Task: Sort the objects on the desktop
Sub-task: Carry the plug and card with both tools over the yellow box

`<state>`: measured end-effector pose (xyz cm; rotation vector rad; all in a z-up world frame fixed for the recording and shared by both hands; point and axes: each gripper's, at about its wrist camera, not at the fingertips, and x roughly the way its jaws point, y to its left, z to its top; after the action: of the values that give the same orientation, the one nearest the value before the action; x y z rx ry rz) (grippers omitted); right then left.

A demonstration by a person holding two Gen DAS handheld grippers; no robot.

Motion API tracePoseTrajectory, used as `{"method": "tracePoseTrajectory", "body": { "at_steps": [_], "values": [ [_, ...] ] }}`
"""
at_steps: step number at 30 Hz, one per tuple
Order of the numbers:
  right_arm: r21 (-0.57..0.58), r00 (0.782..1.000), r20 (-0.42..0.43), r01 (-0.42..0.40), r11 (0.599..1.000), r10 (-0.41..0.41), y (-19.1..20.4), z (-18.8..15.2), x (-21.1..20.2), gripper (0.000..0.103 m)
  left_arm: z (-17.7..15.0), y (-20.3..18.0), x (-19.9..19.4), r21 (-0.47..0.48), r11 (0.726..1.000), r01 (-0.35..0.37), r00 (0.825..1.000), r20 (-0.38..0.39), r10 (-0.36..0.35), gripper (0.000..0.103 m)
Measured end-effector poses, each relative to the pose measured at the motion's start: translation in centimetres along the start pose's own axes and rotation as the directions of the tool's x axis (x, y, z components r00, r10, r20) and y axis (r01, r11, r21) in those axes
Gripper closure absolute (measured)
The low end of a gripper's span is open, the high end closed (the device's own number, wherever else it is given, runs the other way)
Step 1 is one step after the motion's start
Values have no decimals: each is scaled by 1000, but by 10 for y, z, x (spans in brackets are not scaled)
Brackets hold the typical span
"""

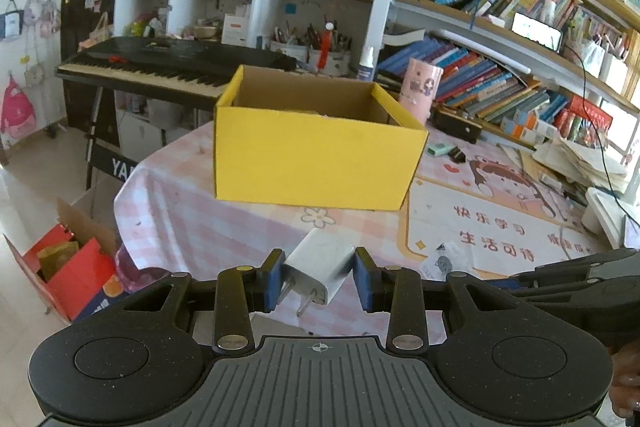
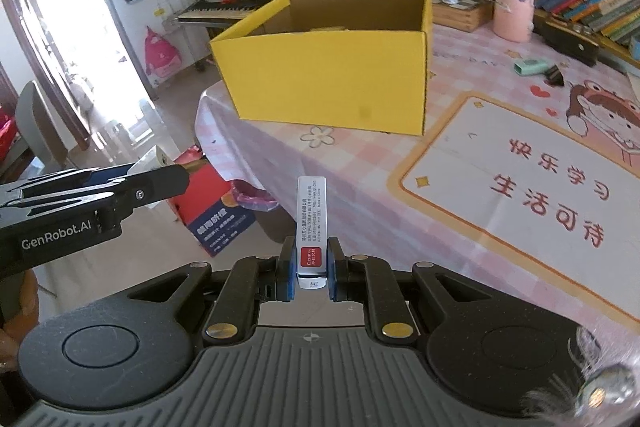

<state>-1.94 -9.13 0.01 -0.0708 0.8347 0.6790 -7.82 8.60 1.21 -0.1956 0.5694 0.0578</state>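
Note:
My left gripper (image 1: pixel 319 277) is shut on a white plug charger (image 1: pixel 318 269), prongs pointing back toward the camera, held above the table's near edge. My right gripper (image 2: pixel 311 273) is shut on a slim silver box with a red label (image 2: pixel 311 227), standing upright between the pads. An open yellow cardboard box (image 1: pixel 316 155) stands on the pink checked tablecloth (image 1: pixel 180 211) ahead of both grippers; it also shows in the right wrist view (image 2: pixel 332 75). The left gripper appears at the left of the right wrist view (image 2: pixel 160 163).
A pink cylinder (image 2: pixel 514 1), a mint green item (image 2: pixel 530 67) and a small black item (image 2: pixel 555 75) lie beyond the box. A cartoon desk mat (image 2: pixel 520 195) covers the table's right. Bookshelves stand behind, a keyboard (image 1: pixel 160 67) far left, and red boxes (image 1: pixel 76 275) on the floor.

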Motion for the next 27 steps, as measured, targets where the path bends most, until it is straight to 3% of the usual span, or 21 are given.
{"method": "tracePoseTrajectory", "body": {
  "at_steps": [15, 27],
  "values": [
    [-27, 998, 56, 9, 1000, -8, 6, 28, 0, 90, 24, 9, 4, -1, 1000, 9, 997, 81, -9, 68],
    [-22, 987, 158, 8, 1000, -4, -9, 92, 2, 90, 73, 9, 29, 7, 1000, -2, 985, 170, 0, 68]
  ]
}}
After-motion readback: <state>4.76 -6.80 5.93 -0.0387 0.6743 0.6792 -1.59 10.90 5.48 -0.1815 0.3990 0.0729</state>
